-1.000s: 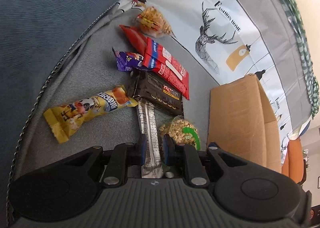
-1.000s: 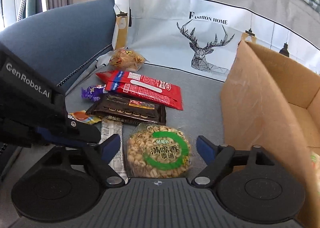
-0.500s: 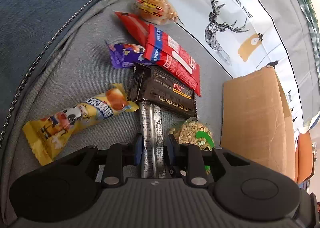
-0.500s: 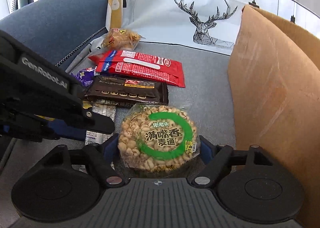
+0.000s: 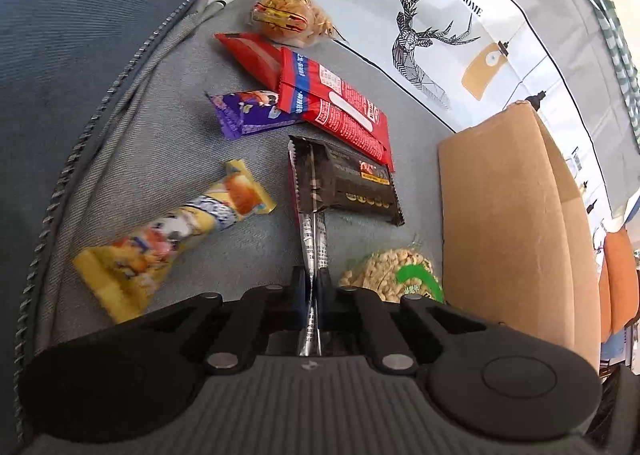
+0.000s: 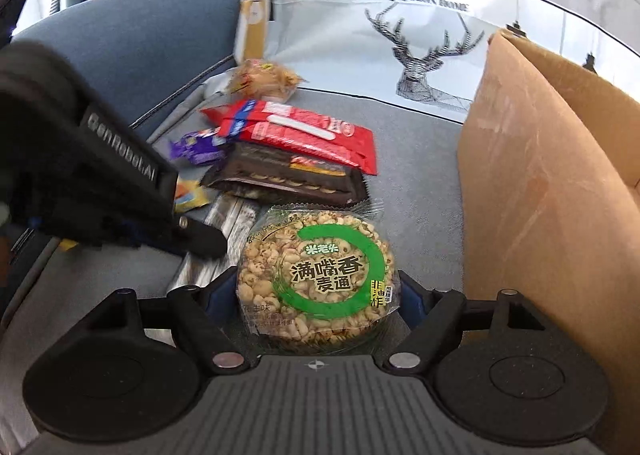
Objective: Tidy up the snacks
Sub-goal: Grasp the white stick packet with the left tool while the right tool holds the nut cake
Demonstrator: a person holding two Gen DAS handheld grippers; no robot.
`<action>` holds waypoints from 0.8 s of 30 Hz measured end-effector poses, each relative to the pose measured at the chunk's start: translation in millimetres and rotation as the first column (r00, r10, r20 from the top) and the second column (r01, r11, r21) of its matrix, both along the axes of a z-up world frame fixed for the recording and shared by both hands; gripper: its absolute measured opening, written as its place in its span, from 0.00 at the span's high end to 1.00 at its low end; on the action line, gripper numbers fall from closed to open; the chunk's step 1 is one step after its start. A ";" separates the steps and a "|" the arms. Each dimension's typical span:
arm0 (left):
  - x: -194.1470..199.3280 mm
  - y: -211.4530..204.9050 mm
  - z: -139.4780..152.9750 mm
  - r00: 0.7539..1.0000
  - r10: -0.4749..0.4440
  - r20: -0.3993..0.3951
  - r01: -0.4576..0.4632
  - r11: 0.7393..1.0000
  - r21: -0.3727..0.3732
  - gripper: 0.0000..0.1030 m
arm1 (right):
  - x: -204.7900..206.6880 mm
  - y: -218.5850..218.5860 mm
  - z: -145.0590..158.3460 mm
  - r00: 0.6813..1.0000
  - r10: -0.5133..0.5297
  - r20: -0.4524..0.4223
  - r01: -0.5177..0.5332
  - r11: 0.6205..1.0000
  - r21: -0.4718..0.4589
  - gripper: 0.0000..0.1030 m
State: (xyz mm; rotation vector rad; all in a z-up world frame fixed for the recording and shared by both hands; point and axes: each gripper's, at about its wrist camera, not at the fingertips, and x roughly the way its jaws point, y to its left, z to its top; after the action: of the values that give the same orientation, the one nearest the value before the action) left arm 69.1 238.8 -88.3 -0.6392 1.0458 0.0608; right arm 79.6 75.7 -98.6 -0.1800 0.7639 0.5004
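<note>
My left gripper (image 5: pixel 311 279) is shut on a thin silver stick packet (image 5: pixel 314 239), whose far end lies under a dark brown snack pack (image 5: pixel 348 183). A round clear pack of puffed grain with a green ring label (image 6: pixel 320 267) sits between the fingers of my right gripper (image 6: pixel 316 287), and both pads press on its sides. In the left wrist view that round pack (image 5: pixel 396 279) shows just right of the left fingers. The open cardboard box (image 6: pixel 540 215) stands close on the right.
On the grey sofa seat (image 5: pixel 160 159) lie a yellow packet (image 5: pixel 172 239), a purple packet (image 5: pixel 248 115), red packs (image 5: pixel 332 103) and a clear bag of orange snacks (image 5: pixel 288 15). A deer-print cloth (image 5: pixel 432 27) hangs behind. The left gripper's black housing (image 6: pixel 100 175) crowds the right view.
The left jaws have closed from a narrow gap onto the silver stick packet. The right jaws have closed in on the round puffed-grain pack, which now fills the space between them.
</note>
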 end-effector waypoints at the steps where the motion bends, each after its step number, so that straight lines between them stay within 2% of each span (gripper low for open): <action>1: -4.2 0.2 1.8 1.000 -0.002 -0.003 0.002 1.000 0.007 0.96 | -3.8 -1.5 1.2 1.000 0.012 0.001 -0.012 1.000 -0.005 0.22; 11: -45.0 6.1 10.4 0.999 0.016 -0.046 -0.014 0.999 0.043 0.94 | -55.0 -13.7 12.0 0.993 0.110 -0.042 -0.112 0.993 -0.042 0.22; 17: -48.1 4.4 15.2 0.998 0.062 -0.030 -0.059 0.995 0.084 0.83 | -72.5 -16.5 7.8 0.987 0.149 -0.065 -0.154 0.985 -0.078 0.21; 19: -43.9 -2.3 17.7 0.999 0.040 -0.021 -0.037 0.992 0.118 0.70 | -73.0 -18.7 7.2 0.986 0.150 -0.072 -0.156 0.985 -0.074 0.21; 20: -41.3 -6.1 18.5 0.999 0.029 -0.020 -0.026 0.990 0.142 0.67 | -73.0 -20.0 6.6 0.986 0.151 -0.076 -0.156 0.985 -0.072 0.21; 24: -31.7 -22.1 17.9 0.999 -0.019 -0.039 0.027 0.976 0.217 0.65 | -70.6 -21.4 4.5 0.985 0.148 -0.089 -0.154 0.986 -0.063 0.21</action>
State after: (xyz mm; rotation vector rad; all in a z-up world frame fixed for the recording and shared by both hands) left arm 37.4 216.7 -70.4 -0.4280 1.0649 0.1650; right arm 9.0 54.4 -94.1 -0.2849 0.8549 0.6284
